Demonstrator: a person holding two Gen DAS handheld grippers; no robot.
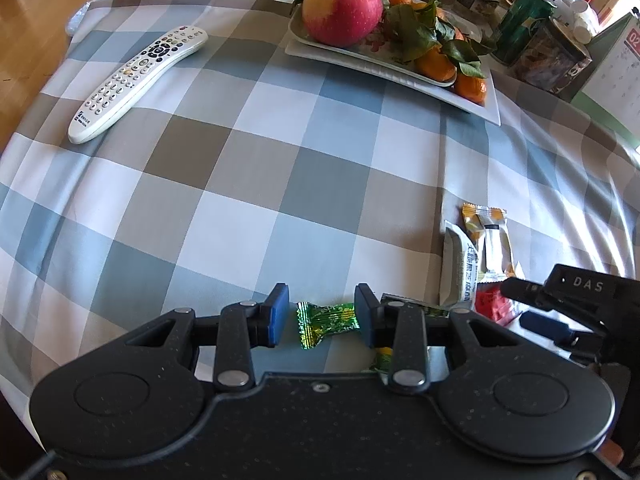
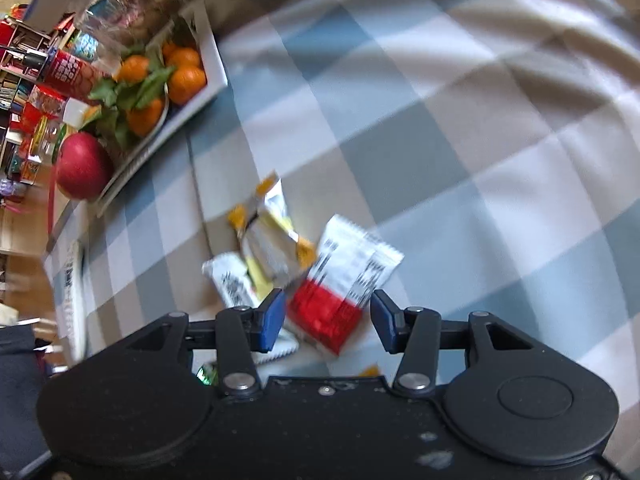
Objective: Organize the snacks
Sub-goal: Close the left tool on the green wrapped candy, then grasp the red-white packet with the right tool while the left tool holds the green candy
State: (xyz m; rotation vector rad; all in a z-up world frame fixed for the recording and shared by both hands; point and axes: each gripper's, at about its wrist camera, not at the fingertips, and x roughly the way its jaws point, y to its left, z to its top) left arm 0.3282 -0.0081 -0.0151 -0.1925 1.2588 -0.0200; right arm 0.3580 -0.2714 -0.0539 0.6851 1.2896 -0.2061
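White remote (image 1: pixel 136 80) and fruit tray (image 1: pixel 394 66) beyond the snack packets (image 1: pixel 476 256)

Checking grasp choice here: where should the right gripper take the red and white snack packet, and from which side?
Across its narrow width at the red end, from above. The red and white packet lies flat on the tablecloth, and the right gripper already straddles that end.

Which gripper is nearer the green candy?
Left. The left gripper has the green candy between its fingers; the right gripper sits over the red-and-white packet in the snack pile beside it.
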